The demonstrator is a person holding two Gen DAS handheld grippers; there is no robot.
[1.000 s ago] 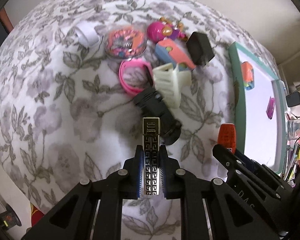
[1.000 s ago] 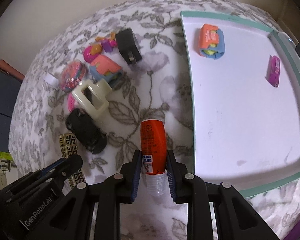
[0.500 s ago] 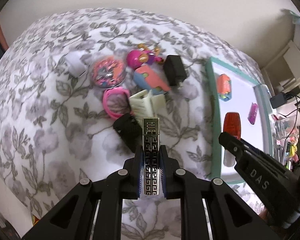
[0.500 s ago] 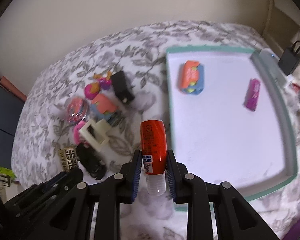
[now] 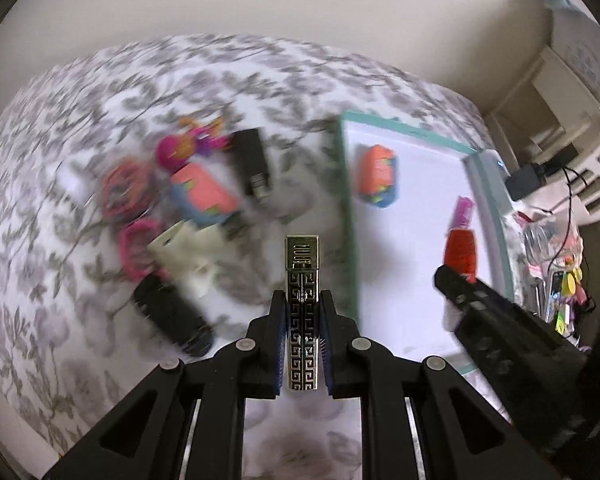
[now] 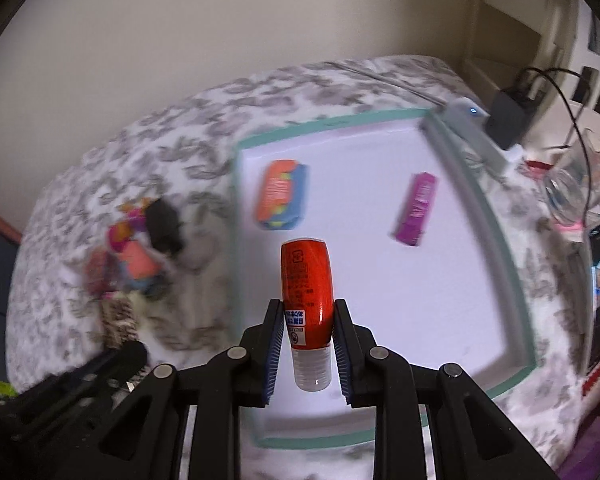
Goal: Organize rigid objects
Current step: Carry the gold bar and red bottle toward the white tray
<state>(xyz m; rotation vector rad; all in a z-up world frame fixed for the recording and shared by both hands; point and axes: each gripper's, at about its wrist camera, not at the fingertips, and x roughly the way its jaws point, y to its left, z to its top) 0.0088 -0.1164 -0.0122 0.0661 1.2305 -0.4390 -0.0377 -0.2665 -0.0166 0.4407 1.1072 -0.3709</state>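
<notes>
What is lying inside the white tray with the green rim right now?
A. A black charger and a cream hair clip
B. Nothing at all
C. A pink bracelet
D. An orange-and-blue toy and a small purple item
D: the right wrist view shows the orange-and-blue toy and the small purple item resting on the floor of the white tray, while the other bits sit outside it on the flowered cloth.

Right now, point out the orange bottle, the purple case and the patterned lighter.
orange bottle (image 6: 308, 280), right wrist view, on its orange label.
purple case (image 6: 416, 210), right wrist view, on its top face.
patterned lighter (image 5: 302, 308), left wrist view, on its patterned body.
</notes>
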